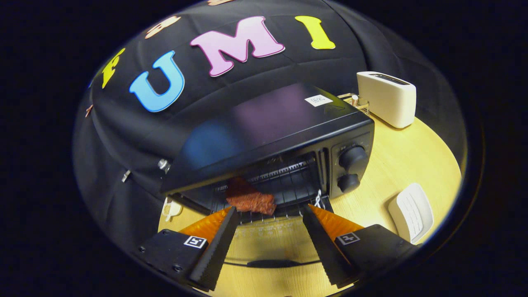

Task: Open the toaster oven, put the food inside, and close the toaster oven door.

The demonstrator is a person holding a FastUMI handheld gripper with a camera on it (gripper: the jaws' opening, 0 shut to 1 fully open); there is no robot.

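Gripper (270, 212) hangs just above the dropped door, its fingers spread wide with nothing between them but the glass and the front edge of the rack

Oven (272, 140) is the biggest piece, a dark metal box sitting on the bench (404, 165); it looks heavy and stiff enough that it should stay put under a push. Its door (268, 243) lies flat under the fingers, glass in a frame, so I judge it hard, slippery and better lifted by its handle (270, 263), the dark bar at the near edge, than pressed on the pane. Two knobs (351, 167) sit on the panel beside the opening

Food (249, 197), a reddish-brown slab, rests on the wire rack (288, 185) just inside the mouth, just ahead of the fingertips and nearer one finger than the other. It looks light and a little soft, likely to slide on the wires if nudged, so a gentle pinch across its narrow sides would suit

Much is hard to make out: the oven's back and the cavity's depths are dark, the food's far end runs into shadow, and the hinge is hidden by the fingers. A pale toaster (385, 99) stands beyond the oven, and a white ribbed thing (411, 212) I cannot name lies near the bench edge
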